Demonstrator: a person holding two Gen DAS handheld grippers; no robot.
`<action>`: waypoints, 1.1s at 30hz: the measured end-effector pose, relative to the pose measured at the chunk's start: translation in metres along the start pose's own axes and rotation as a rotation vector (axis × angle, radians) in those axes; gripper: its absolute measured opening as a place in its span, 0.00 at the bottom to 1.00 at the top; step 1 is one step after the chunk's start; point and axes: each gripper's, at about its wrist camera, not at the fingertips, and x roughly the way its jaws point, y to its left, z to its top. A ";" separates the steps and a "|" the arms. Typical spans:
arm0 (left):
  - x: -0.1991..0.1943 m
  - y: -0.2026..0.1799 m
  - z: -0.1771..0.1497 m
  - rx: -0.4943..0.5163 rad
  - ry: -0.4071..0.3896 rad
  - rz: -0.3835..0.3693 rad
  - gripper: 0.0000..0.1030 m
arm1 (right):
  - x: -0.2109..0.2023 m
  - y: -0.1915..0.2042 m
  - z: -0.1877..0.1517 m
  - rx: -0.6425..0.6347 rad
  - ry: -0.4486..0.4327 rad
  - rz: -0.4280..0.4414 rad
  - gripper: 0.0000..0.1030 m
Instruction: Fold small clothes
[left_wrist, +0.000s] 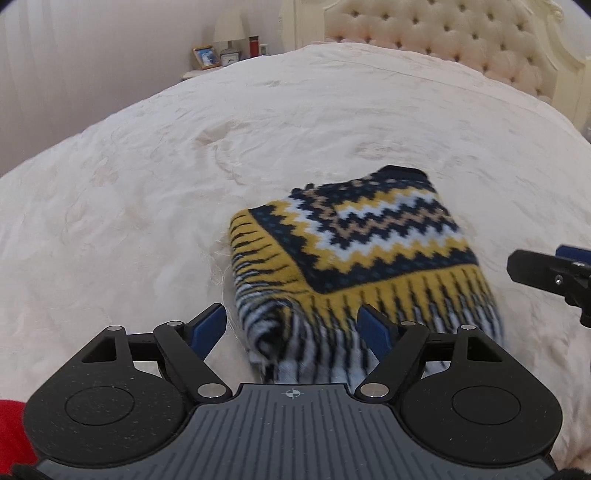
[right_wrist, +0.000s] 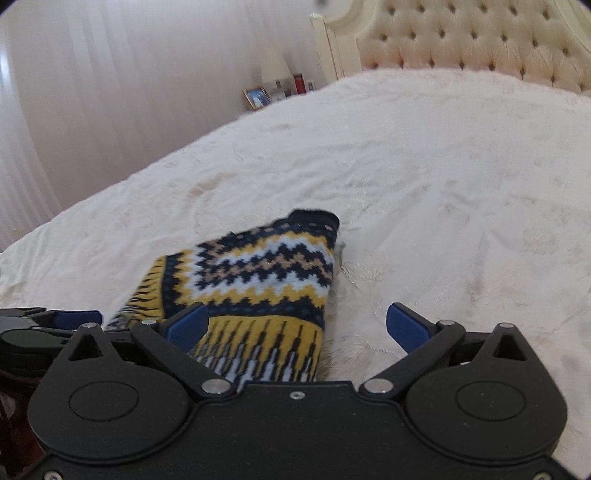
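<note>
A knitted sweater in navy, yellow, white and tan zigzags lies folded into a compact rectangle on the cream bedspread. My left gripper hovers open at the sweater's near left corner. Its left blue pad is clear of the cloth and its right pad sits over the striped hem. In the right wrist view the sweater fills the lower left. My right gripper is wide open over the sweater's near right edge, pressing nothing. Each gripper shows at the edge of the other's view: the right gripper, the left gripper.
A tufted cream headboard stands at the far end of the bed. A nightstand with a lamp, a picture frame and a red bottle sits far left by a pale curtain. A red sleeve shows at the lower left.
</note>
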 end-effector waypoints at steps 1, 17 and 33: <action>-0.004 -0.004 -0.001 0.012 -0.001 0.012 0.75 | -0.005 0.002 -0.001 -0.008 -0.008 -0.003 1.00; -0.032 -0.020 -0.027 0.008 0.104 0.007 0.75 | -0.041 0.015 -0.029 -0.002 0.050 -0.061 0.99; -0.031 -0.012 -0.030 -0.009 0.120 0.033 0.75 | -0.038 0.020 -0.030 0.037 0.070 -0.072 0.99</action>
